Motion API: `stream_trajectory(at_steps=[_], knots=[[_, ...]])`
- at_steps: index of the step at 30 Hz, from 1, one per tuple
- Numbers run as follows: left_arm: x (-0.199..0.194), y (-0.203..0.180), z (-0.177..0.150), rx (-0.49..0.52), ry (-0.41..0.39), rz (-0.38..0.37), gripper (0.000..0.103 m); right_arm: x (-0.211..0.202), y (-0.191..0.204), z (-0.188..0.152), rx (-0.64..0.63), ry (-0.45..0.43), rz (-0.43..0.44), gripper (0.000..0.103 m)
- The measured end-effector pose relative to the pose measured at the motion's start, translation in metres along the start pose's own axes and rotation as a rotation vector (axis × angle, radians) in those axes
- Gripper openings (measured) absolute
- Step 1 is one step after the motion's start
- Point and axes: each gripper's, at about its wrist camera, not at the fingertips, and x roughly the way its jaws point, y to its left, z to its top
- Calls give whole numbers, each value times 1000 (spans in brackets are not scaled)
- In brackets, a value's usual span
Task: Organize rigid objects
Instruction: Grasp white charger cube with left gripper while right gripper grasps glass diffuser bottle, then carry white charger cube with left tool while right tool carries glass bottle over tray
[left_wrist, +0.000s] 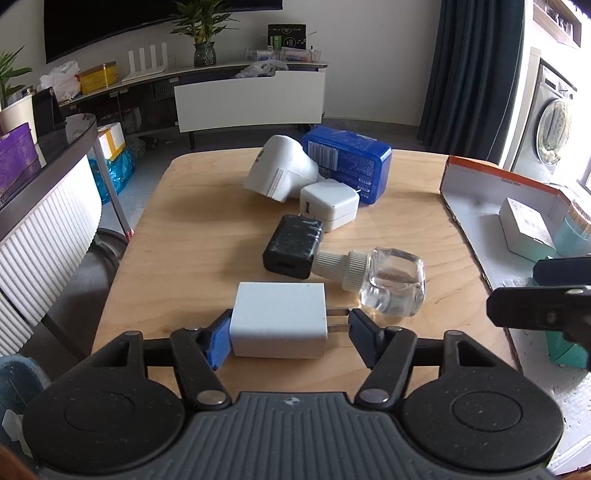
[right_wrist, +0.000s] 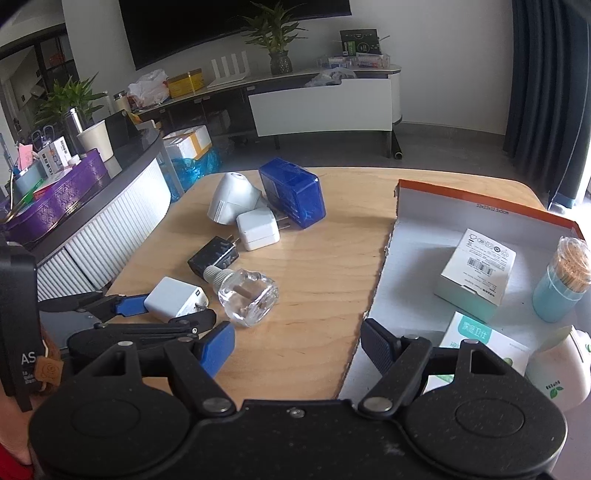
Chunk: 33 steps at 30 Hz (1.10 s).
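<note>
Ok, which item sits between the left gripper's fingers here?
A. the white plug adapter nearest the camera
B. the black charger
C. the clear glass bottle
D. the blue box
A: in the left wrist view the white plug adapter lies between the left gripper fingers, one blue pad against its body, the other at its prongs.

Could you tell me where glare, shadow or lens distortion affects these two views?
Left wrist view: window light overexposes the right edge near the washing machine; fisheye bends the table edges; the clear bottle shows bright highlights. Right wrist view: the box floor looks washed out; soft shadows sit beside the blue case.
</note>
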Motion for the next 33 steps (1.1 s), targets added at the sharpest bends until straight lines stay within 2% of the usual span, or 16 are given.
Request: stream_trajectory(at_steps=[11, 20, 21, 22, 23, 29, 30, 31, 33], knots=[[-15, 26, 3, -101, -9, 50, 66, 58, 28, 28, -160, 90, 121, 89], [-12, 36, 2, -137, -13, 69, 66, 101, 36, 36, -215, 143, 118, 89], [-12, 36, 2, -139, -14, 71, 66, 102, 38, 35, -232, 134, 109, 82], [-12, 36, 2, -141, -15, 72, 66, 102, 40, 33, -245, 119, 99, 68], [-12, 37, 2, -143, -14, 71, 66, 101, 43, 33, -261, 109, 96, 61], [-16, 36, 4, -153, -25, 70, 66, 92, 48, 29, -259, 92, 78, 59], [-18, 36, 5, -153, -29, 69, 66, 89, 47, 29, -245, 84, 80, 56], [-20, 35, 5, -153, -34, 65, 66, 85, 46, 29, -236, 77, 83, 45], [-22, 31, 7, -145, -39, 61, 66, 74, 44, 30, -218, 56, 76, 39]])
